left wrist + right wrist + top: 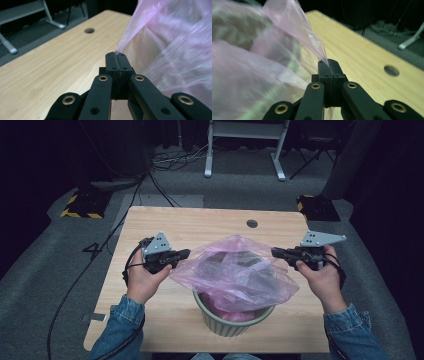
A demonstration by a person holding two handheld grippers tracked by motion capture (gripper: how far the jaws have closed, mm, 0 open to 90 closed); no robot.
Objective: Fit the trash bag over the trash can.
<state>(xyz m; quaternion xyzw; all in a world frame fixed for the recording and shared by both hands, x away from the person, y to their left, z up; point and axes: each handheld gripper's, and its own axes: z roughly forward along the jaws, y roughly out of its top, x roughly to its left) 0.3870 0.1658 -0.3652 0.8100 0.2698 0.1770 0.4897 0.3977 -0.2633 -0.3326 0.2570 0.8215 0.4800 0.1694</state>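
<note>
A thin pink plastic bag (232, 270) is stretched wide over a ribbed pale green pot (231, 319) near the table's front edge. Its lower part hangs down into the pot. My left gripper (186, 253) is shut on the bag's left edge; in the left gripper view the film (170, 47) runs out from between the closed jaws (116, 53). My right gripper (274, 252) is shut on the bag's right edge, where the bag (294, 27) tapers to a corner pinched between the jaws (327, 62). Both grippers sit level, above the table, pointing toward each other.
The light wooden table (210, 225) has a round cable hole (252, 223) near its far edge. Beyond it lie grey floor, cables (172, 160) and a white desk frame (245, 150). Denim sleeves come in from the bottom.
</note>
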